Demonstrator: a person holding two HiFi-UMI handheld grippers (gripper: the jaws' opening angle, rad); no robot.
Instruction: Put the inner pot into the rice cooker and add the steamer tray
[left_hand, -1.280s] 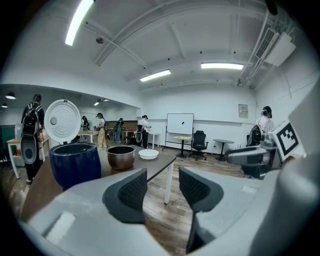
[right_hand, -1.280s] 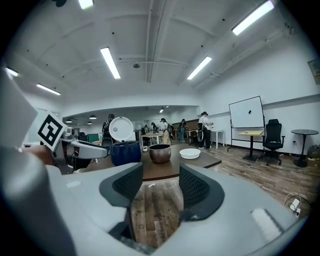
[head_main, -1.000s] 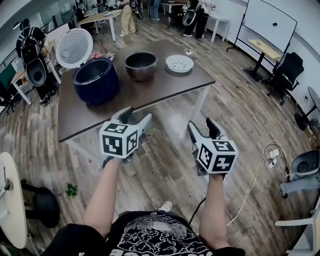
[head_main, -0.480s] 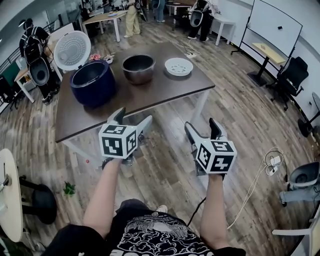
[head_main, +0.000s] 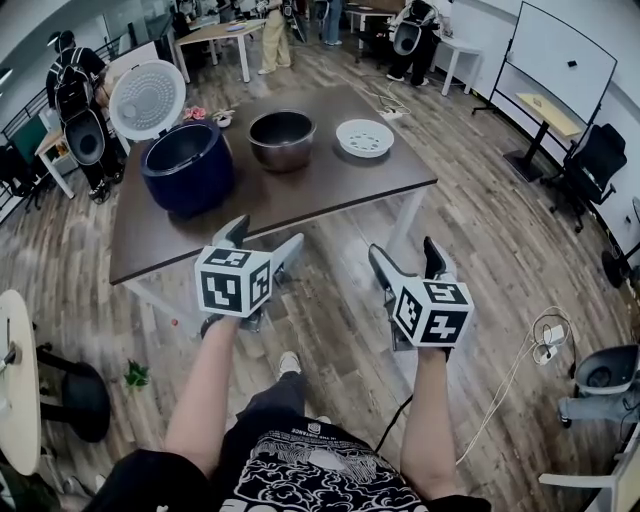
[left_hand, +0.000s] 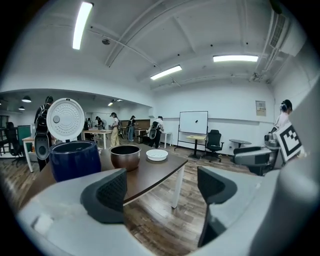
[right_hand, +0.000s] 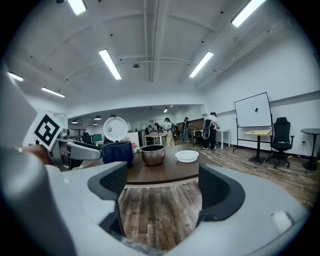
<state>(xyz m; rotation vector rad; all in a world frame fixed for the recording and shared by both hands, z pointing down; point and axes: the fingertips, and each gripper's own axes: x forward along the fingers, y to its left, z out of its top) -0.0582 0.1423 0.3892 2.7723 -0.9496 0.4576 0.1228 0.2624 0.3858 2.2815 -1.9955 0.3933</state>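
Observation:
On the brown table (head_main: 330, 190) stand a dark blue rice cooker (head_main: 188, 165) with its white lid (head_main: 148, 98) up, a metal inner pot (head_main: 282, 138) and a white steamer tray (head_main: 365, 138), left to right. Both gripper views show the same row: cooker (left_hand: 75, 159) (right_hand: 118, 152), pot (left_hand: 125, 156) (right_hand: 153, 154), tray (left_hand: 157, 154) (right_hand: 186, 156). My left gripper (head_main: 262, 240) (left_hand: 162, 187) and right gripper (head_main: 405, 255) (right_hand: 162, 187) hover over the floor, short of the table's near edge. Their jaws have just been opening and now stand wide open with nothing between them.
Several people stand at other tables (head_main: 215, 35) at the back. A whiteboard (head_main: 560, 50) and office chairs (head_main: 595, 160) are on the right, with a white cable (head_main: 520, 350) on the floor. A round white table (head_main: 15, 390) sits at my left.
Both grippers have moved forward towards the table, and their jaws have spread wider. The table and its objects look nearer, and a shoe now shows below me.

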